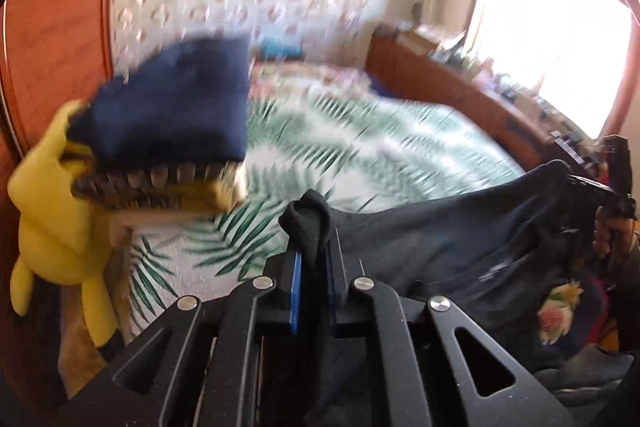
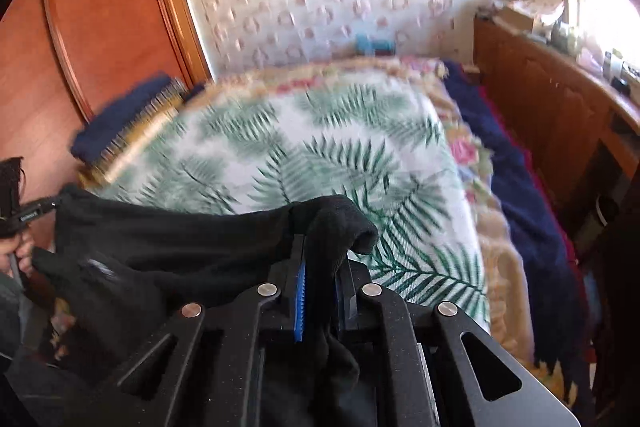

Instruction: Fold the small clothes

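left wrist view shows my left gripper (image 1: 314, 259) closed tight on a bunched corner of the black garment (image 1: 460, 239), a fold of cloth poking up past the blue pads. from there the garment stretches off to the right, where my right gripper (image 1: 612, 199) has its other corner, a hand visible just below it. i see the cloth hanging between the two, lifted over the near edge of the bed (image 1: 360, 147) with its palm-leaf sheet. at the bed's left edge sits a stack of folded clothes (image 1: 168, 131), navy on top, with a yellow plush toy (image 1: 52, 203) just beside it.

right wrist view gives the mirror of this: my right gripper's fingers (image 2: 299, 291) are pinched shut on the other bunched corner, cloth looped over the tips. the garment runs leftward to the left gripper at the frame's edge, and it droops below the taut top hem. the whole picture is motion-blurred, so what looks like a small pale label on the drooping part i can only guess at. a wooden sideboard (image 2: 560, 99) runs along the bed's right edge, well apart from the garment.
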`<state>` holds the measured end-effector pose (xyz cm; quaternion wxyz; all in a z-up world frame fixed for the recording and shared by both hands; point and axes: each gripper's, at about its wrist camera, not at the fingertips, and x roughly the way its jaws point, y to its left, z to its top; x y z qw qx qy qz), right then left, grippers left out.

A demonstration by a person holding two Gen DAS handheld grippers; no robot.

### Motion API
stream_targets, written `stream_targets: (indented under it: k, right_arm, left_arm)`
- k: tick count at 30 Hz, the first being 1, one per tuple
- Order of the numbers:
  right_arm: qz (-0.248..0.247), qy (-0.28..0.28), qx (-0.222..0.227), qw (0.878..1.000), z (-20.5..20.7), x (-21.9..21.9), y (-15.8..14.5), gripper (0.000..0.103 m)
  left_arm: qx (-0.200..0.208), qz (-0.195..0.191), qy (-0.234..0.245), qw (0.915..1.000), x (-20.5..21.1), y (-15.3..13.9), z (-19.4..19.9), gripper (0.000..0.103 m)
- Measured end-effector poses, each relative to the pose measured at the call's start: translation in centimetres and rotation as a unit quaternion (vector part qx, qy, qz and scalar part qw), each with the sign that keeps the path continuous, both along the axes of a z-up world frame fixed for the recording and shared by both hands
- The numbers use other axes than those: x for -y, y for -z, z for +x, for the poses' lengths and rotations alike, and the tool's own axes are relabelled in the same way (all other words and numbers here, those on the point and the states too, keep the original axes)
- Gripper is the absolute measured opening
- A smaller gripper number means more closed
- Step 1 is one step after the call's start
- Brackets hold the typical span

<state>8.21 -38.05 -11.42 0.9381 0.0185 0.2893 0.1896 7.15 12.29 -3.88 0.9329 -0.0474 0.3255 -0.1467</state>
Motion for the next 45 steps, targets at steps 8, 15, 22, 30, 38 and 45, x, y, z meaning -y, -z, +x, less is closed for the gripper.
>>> stream_targets:
  k: [8,15,22,30,38,45]
  right_arm:
    - [0.009,-0.001,0.111,0.994,-9.0,1.7,-8.4,0.01]
    - [0.014,0.003,0.195,0.981,-14.2,4.1,-14.7,0.01]
    - [-0.002,-0.002,0.257,0.966,-17.5,4.6,-19.1,0.01]
    - [-0.041,0.012,0.275,0.961,-11.0,1.9,-20.6,0.01]
    - [-0.098,0.065,0.21,0.971,5.4,-3.9,-18.9,0.011]
    - [-0.2,0.13,0.084,0.967,21.6,-9.3,-10.6,0.057]
  left_arm:
    - [0.127,-0.012,-0.002,0.9919,-0.3,-8.6,-7.7,0.01]
    - [0.223,-0.044,-0.02,0.9737,-1.0,-14.3,-12.0,0.01]
    - [0.264,-0.047,-0.028,0.9628,-1.7,-17.6,-11.7,0.01]
    - [0.243,-0.004,-0.053,0.9685,-0.7,-18.4,-1.7,0.01]
    - [0.179,0.061,-0.067,0.9798,1.7,-12.4,13.2,0.012]
    - [0.088,0.102,-0.044,0.99,3.5,-6.2,20.8,0.052]
